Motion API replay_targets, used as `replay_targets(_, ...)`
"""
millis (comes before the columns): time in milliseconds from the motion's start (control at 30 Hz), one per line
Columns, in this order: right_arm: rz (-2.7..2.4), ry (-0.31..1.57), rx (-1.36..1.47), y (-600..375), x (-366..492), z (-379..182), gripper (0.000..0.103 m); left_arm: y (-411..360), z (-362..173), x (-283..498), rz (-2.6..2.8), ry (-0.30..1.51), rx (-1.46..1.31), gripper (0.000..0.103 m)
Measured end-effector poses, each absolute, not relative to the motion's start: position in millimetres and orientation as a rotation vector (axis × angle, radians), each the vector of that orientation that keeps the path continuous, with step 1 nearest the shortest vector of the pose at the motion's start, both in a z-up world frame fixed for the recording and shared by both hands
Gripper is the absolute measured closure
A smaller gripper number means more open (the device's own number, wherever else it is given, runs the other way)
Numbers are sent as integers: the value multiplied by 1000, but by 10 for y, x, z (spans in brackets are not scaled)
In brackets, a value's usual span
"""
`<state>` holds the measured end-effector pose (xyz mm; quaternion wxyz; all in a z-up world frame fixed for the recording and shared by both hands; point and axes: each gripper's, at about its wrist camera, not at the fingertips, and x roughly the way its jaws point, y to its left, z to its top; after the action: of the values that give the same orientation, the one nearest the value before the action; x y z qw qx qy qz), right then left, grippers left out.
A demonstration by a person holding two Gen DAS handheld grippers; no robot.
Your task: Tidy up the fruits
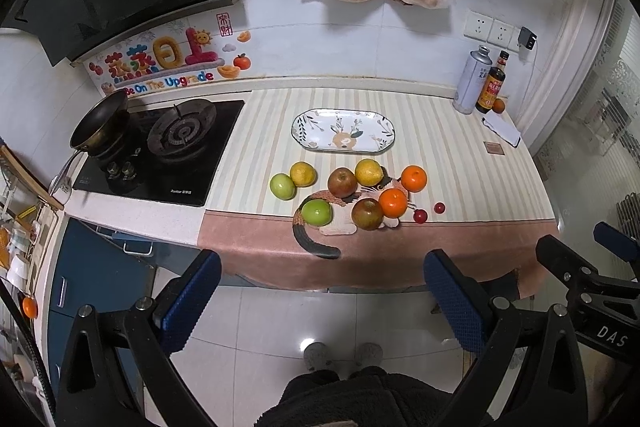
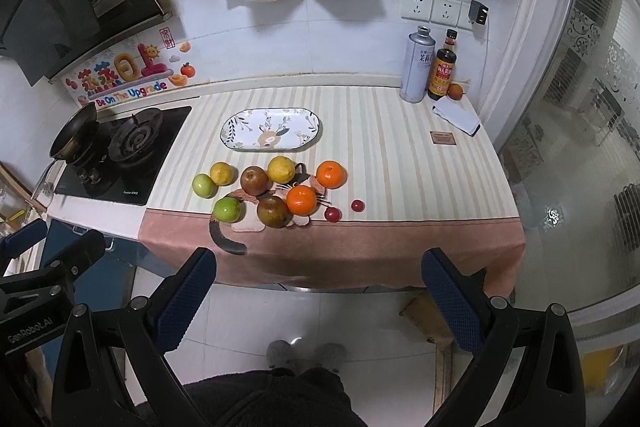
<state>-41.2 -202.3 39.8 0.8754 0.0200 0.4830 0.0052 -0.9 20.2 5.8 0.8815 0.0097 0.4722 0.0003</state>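
Both grippers, left (image 1: 322, 301) and right (image 2: 318, 297), spread empty before round glossy fruits (image 1: 352, 189); oval ceramic plate (image 1: 343, 129) lies long-axis left-right.

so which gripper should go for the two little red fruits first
Right, probably. The small red fruits sit at the pile's right end, nearer the open right gripper; the left gripper is equally open.
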Motion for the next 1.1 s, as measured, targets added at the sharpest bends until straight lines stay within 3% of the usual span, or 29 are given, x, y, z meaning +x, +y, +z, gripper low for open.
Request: replay_targets(1100,22,986,37,-2033,-461,498,0,122,116,-120,4,965,19,0)
